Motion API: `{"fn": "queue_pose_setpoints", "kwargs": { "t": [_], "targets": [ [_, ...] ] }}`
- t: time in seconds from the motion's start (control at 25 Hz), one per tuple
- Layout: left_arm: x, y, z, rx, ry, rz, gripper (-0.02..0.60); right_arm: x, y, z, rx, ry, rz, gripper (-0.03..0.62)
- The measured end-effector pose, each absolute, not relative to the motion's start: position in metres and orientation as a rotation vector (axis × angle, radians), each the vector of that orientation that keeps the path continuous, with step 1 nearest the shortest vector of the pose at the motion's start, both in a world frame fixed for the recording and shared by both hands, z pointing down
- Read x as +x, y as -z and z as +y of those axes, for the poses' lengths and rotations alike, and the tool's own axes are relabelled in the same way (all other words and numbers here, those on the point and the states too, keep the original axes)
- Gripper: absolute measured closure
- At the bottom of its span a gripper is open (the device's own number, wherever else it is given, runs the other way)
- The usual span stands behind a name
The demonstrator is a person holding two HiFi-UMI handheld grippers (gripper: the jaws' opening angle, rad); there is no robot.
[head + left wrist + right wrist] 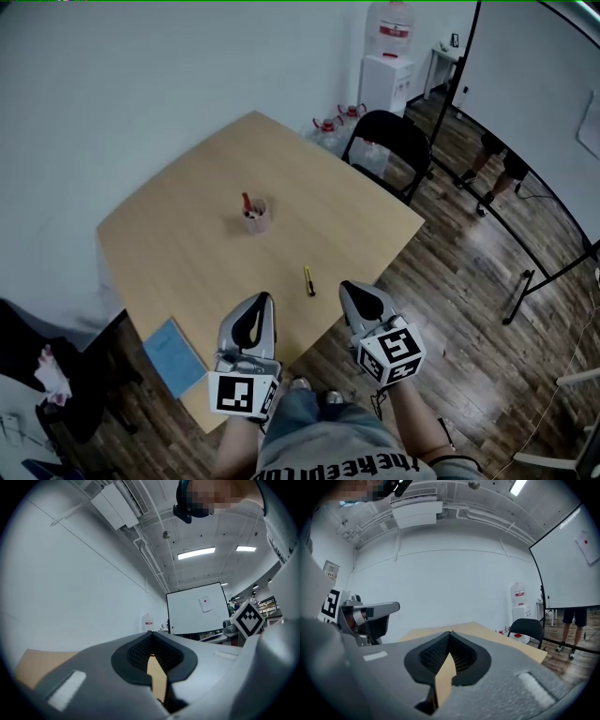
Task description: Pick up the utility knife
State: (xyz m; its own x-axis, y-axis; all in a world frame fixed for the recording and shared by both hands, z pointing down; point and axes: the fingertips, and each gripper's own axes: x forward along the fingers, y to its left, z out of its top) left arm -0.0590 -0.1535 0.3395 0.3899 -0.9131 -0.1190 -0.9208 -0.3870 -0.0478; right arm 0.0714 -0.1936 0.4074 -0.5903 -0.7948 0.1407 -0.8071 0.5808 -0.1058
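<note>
The utility knife (308, 280) is a small yellow stick lying on the wooden table (187, 234) near its front edge. It lies between my two grippers and touches neither. My left gripper (265, 297) hovers over the table edge, left of the knife, jaws shut and empty. Just right of the knife, my right gripper (348, 286) is also shut with nothing in it. In the left gripper view the left gripper (151, 633) shows its tips meeting, and in the right gripper view the right gripper (451, 632) does too. The jaws hide the knife in both gripper views.
A pinkish pen cup (256, 217) with a red item stands mid-table. A blue notebook (173, 356) lies at the near left corner. Behind the table are a black chair (394, 145), a water dispenser (386, 70) and water bottles (330, 127). A whiteboard stand (525, 187) is at the right.
</note>
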Motion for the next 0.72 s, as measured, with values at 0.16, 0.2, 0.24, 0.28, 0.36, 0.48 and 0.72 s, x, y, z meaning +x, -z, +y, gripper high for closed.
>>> {"fn": "queue_pose_setpoints", "kwargs": {
  "t": [0.16,0.2,0.24,0.28,0.36,0.48,0.72],
  "targets": [
    [-0.067,-0.345,-0.167,-2.555,-0.111,1.673,0.561,0.058,-0.429,-0.206,1.347,-0.291,-2.661,0.591],
    [-0.069,-0.346,-0.169,-2.562,-0.110,1.671,0.561,0.056,-0.435,-0.208,1.336,-0.301,-2.643,0.591],
    [-0.069,-0.348,-0.172,-2.568,-0.108,1.671,0.561,0.054,-0.441,-0.210,1.326,-0.311,-2.624,0.591],
    [-0.070,-0.350,-0.175,-2.574,-0.105,1.671,0.561,0.052,-0.448,-0.213,1.317,-0.320,-2.605,0.591],
    [-0.072,-0.354,-0.179,-2.585,-0.099,1.672,0.561,0.050,-0.460,-0.216,1.304,-0.342,-2.570,0.591],
    [-0.076,-0.360,-0.186,-2.601,-0.089,1.681,0.561,0.047,-0.479,-0.221,1.289,-0.391,-2.526,0.591],
    [-0.082,-0.373,-0.197,-2.625,-0.079,1.701,0.561,0.047,-0.519,-0.229,1.262,-0.478,-2.429,0.591]
  ]
}}
